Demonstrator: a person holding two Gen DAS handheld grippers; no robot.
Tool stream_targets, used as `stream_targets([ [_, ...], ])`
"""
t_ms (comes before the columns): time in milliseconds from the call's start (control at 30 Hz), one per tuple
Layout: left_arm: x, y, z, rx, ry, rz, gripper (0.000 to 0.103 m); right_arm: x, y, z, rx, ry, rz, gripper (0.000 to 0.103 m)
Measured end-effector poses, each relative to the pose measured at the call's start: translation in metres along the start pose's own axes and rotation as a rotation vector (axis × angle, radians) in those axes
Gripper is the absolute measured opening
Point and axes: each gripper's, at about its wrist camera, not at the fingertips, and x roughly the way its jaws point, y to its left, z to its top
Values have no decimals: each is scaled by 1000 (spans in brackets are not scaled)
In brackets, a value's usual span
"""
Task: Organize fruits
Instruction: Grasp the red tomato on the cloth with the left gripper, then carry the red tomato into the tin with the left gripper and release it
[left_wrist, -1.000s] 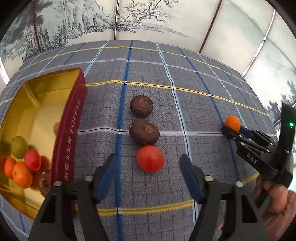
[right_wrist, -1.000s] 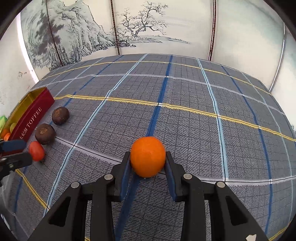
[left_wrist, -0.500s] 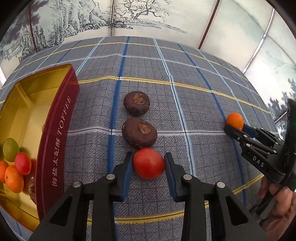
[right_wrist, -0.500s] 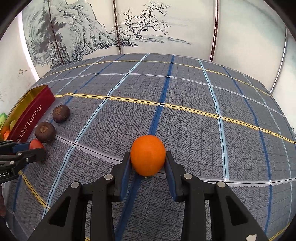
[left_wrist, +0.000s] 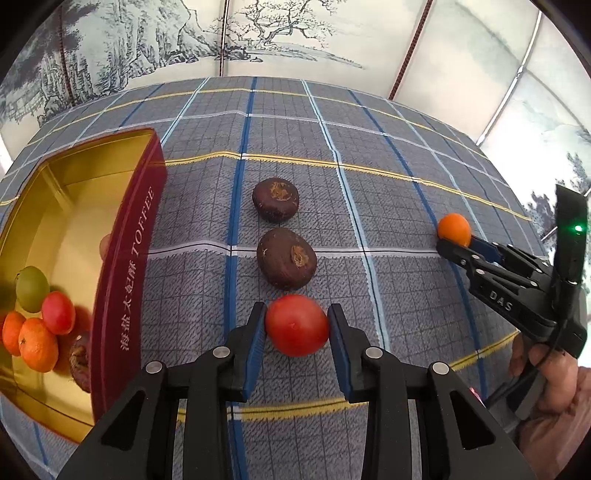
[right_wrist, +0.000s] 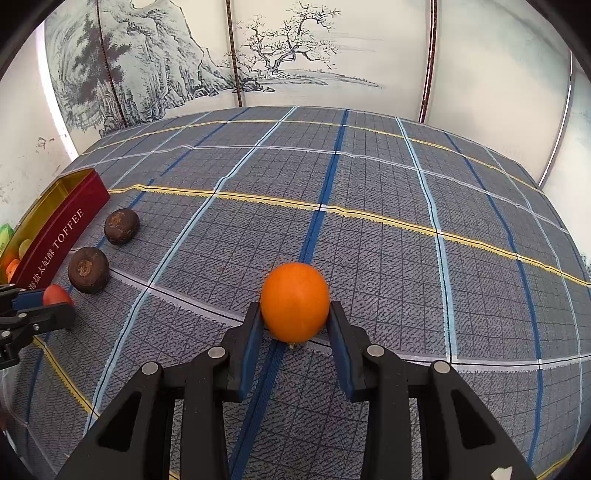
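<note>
My left gripper (left_wrist: 296, 325) is shut on a red fruit (left_wrist: 296, 325) that rests on the plaid cloth; the same fruit (right_wrist: 55, 294) shows at the left of the right wrist view. Two dark brown fruits (left_wrist: 286, 257) (left_wrist: 275, 199) lie in a row just beyond it. My right gripper (right_wrist: 294, 314) is shut on an orange fruit (right_wrist: 294, 306), seen small at the right of the left wrist view as the orange fruit (left_wrist: 454, 229). A red and gold toffee tin (left_wrist: 127, 273) stands open at the left with orange, red and green fruits (left_wrist: 35, 325) inside.
A grey plaid tablecloth (right_wrist: 369, 229) covers the table. Painted screen panels (right_wrist: 258, 66) stand along the far edge. A person's hand (left_wrist: 546, 373) holds the right gripper's handle at the lower right of the left wrist view.
My left gripper's jaws have shut on the red fruit, having stood wide apart around it a second ago. The right gripper has kept still with the orange fruit.
</note>
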Motion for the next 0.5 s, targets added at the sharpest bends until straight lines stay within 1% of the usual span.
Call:
stream_targets([
  [500,-33,2,-1,36,-40,12,34,1,2,1,-1,0,-4,32],
])
